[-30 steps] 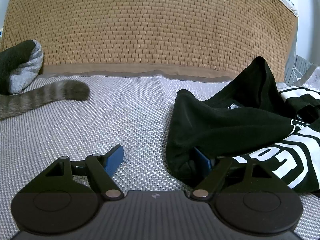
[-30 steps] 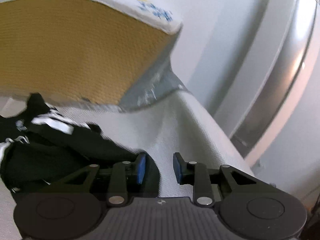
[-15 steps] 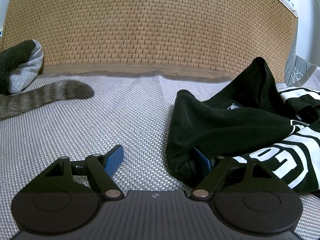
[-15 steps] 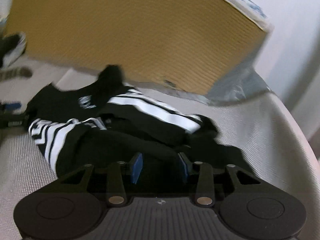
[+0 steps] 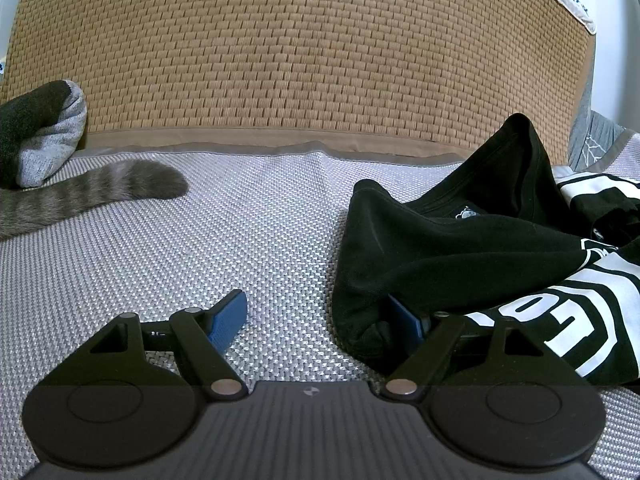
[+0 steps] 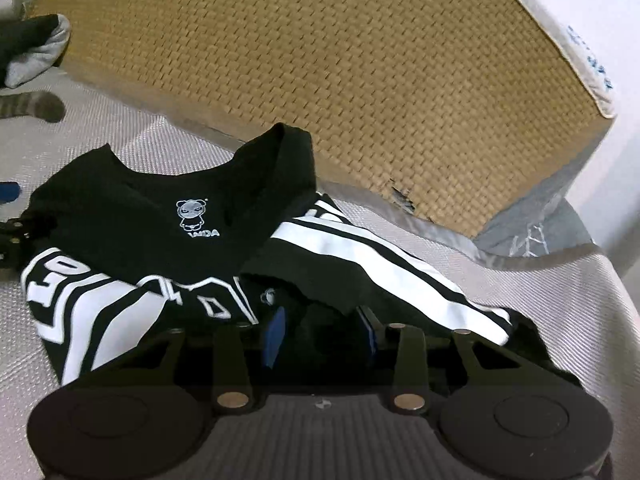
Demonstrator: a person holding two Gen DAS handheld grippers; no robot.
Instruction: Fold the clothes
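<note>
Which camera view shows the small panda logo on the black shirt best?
The right wrist view: the panda logo faces the camera on the black shirt, with letters under it. In the left wrist view the same logo is only a tiny pale mark inside the collar, too small to read.

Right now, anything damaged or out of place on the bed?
Yes: the woven mat is torn at its lower edge, a frayed dark hole. A striped furry tail lies on the grey cover, so an animal is on the folding surface.
</note>
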